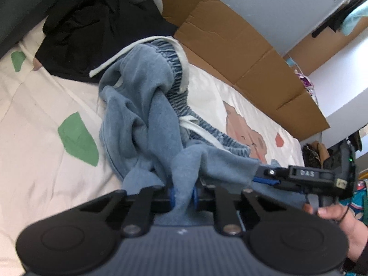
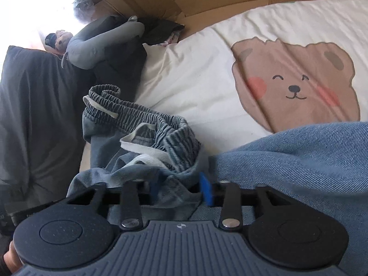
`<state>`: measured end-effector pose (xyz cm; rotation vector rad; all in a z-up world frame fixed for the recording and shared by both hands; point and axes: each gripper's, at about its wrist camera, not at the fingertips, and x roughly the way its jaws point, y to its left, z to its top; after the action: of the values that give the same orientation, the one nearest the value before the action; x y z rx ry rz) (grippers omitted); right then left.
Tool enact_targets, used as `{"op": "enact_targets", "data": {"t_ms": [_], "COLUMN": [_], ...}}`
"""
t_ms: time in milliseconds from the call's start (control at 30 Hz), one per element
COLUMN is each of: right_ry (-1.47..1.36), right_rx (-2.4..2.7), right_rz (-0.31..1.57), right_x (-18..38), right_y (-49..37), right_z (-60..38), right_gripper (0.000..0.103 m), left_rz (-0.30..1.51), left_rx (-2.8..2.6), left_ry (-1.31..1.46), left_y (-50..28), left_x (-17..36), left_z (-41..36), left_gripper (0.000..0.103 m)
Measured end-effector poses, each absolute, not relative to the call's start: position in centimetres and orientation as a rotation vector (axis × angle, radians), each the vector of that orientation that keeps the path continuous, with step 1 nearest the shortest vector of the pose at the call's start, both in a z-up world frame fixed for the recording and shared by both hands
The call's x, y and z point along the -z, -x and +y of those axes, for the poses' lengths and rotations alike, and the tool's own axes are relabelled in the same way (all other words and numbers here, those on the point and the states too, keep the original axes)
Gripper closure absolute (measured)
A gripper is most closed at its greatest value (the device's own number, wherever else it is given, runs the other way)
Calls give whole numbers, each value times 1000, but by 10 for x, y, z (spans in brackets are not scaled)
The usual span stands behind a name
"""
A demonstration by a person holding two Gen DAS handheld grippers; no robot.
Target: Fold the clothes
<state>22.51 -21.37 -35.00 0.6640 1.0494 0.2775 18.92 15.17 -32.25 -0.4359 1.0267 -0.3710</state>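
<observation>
While both tongs grip the crumpled blue denim trousers, the job is to draw the cloth out flat.

With its blue-padded fingers closed on a bunched fold, the left gripper (image 1: 183, 196) holds the blue denim trousers with a gathered elastic waistband (image 1: 147, 115) lifted in a heap over the cream bedsheet printed with a brown bear and green patches (image 1: 34, 119); the right gripper (image 2: 181, 191) is likewise clamped on a hem just beside it, and a broad stretch of denim drapes over its right side. Judging from the tangle, the grips want to part sideways, evenly, until the waistband and its white drawstring (image 2: 147, 156) hang straight, then lower onto bare sheet, clear of the black garment (image 1: 92, 34) and flattened brown cardboard (image 1: 230, 46) beyond.
</observation>
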Motion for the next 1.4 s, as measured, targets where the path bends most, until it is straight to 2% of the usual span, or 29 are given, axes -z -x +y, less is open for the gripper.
{"op": "enact_targets", "data": {"t_ms": [133, 467, 500, 733, 967, 1000, 1033, 1100, 1267, 1367, 1400], "right_ry": [-655, -677, -673, -736, -741, -739, -740, -742, -747, -626, -574], "right_rx": [-287, -259, -237, -130, -156, -164, -171, -186, -224, -240, -237], "right_rz": [1023, 868, 853, 850, 978, 992, 1003, 1026, 1082, 1129, 1143], "right_x": [342, 303, 301, 314, 324, 323, 322, 321, 317, 322, 325], "right_y": [-223, -217, -217, -223, -214, -213, -211, -208, -199, -198, -196], "right_z": [-218, -255, -262, -310, -295, -291, -288, -281, -265, -247, -242], "right_gripper": [85, 94, 103, 103, 100, 94, 77, 54, 48, 51, 71], "left_rz": [1034, 1085, 1099, 1133, 1163, 1169, 1176, 1189, 1220, 1224, 1226], "left_rx": [400, 534, 545, 564, 677, 692, 706, 736, 776, 777, 774], "left_ry": [433, 434, 430, 479, 458, 454, 449, 440, 429, 422, 417], "left_y": [-175, -146, -144, -133, -118, -116, -114, -111, -105, -106, -108], "left_x": [311, 310, 313, 340, 341, 341, 342, 343, 353, 356, 356], "left_z": [149, 119, 115, 105, 82, 79, 77, 73, 60, 56, 56], "left_gripper": [91, 91, 91, 91, 91, 91, 91, 91, 91, 90, 90]}}
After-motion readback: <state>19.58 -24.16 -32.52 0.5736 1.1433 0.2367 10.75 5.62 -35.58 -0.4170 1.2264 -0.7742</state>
